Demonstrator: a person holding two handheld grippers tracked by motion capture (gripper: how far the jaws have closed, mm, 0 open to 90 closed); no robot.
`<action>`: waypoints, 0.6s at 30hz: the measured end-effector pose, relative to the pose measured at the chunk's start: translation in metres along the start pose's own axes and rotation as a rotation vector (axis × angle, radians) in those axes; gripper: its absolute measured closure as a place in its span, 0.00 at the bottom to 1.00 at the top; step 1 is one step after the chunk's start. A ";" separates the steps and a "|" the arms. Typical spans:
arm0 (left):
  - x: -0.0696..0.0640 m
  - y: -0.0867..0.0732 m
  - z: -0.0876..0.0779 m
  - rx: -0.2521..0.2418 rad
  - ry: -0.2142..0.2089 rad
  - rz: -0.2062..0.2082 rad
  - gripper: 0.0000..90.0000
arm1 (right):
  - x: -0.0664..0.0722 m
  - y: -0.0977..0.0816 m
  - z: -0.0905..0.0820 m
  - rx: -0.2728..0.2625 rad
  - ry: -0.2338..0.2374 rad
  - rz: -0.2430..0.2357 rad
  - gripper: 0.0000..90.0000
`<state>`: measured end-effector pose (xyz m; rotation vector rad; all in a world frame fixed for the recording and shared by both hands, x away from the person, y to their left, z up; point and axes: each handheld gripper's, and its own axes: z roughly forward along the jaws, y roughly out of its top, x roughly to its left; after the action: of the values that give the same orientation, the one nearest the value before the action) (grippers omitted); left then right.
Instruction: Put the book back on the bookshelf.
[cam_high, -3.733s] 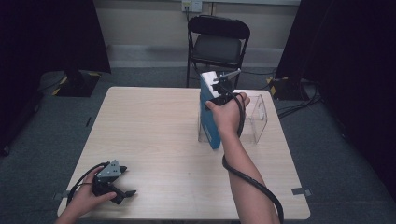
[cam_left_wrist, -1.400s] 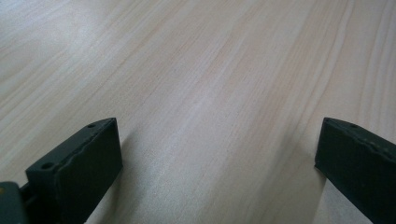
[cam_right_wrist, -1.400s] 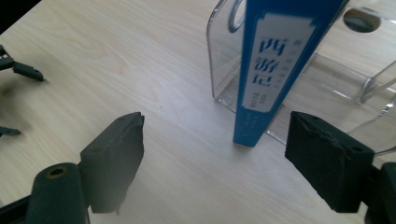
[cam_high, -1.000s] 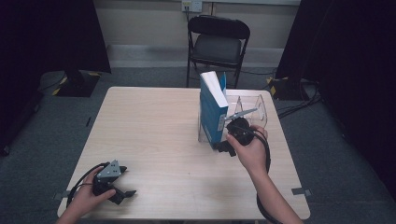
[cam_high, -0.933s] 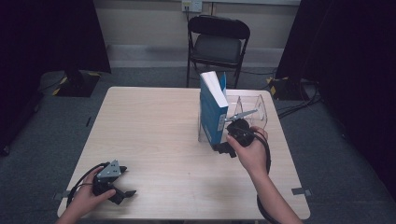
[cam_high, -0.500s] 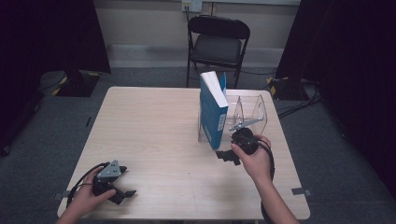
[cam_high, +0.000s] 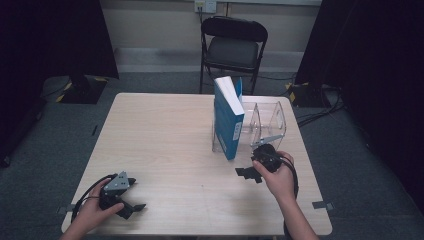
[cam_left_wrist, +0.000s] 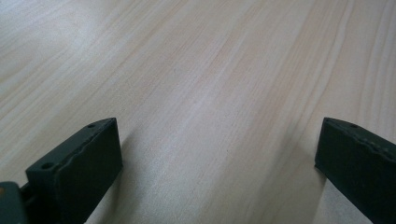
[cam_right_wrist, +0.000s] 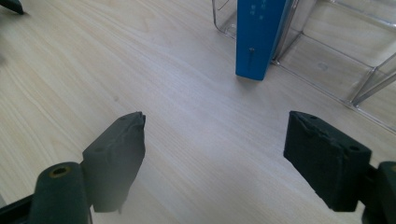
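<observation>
A blue book (cam_high: 228, 116) stands upright in the left slot of a clear acrylic file holder (cam_high: 270, 120) at the table's right. Its blue spine (cam_right_wrist: 258, 35) rises ahead of my right gripper, with the clear holder (cam_right_wrist: 336, 51) beside it. My right gripper (cam_high: 248, 173) rests low on the table just in front of the holder, open and empty, jaws wide apart (cam_right_wrist: 212, 154). My left gripper (cam_high: 131, 207) lies at the near left corner, open over bare wood (cam_left_wrist: 217, 154), holding nothing.
The light wooden table (cam_high: 165, 135) has a wide bare stretch between the two grippers. A black folding chair (cam_high: 231, 47) stands behind the table's far edge. Cables (cam_high: 320, 112) lie on the floor at the right.
My right gripper let go of the book, which now stands in the holder, and drew back toward the near edge, coming down to the table. The left gripper stayed put.
</observation>
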<state>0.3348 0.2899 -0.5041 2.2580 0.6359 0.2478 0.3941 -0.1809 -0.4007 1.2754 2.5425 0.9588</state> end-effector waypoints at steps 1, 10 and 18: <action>0.000 0.000 0.000 0.000 0.000 0.000 0.00 | -0.001 -0.002 0.001 -0.007 0.007 -0.008 0.22; 0.000 0.000 0.000 0.000 0.000 0.000 0.00 | -0.008 -0.017 0.007 -0.006 0.012 -0.009 0.22; 0.000 0.000 0.000 0.000 0.000 0.000 0.00 | -0.014 -0.029 0.013 0.001 0.010 -0.002 0.22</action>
<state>0.3348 0.2899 -0.5041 2.2580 0.6358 0.2477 0.3882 -0.1979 -0.4303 1.2709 2.5523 0.9657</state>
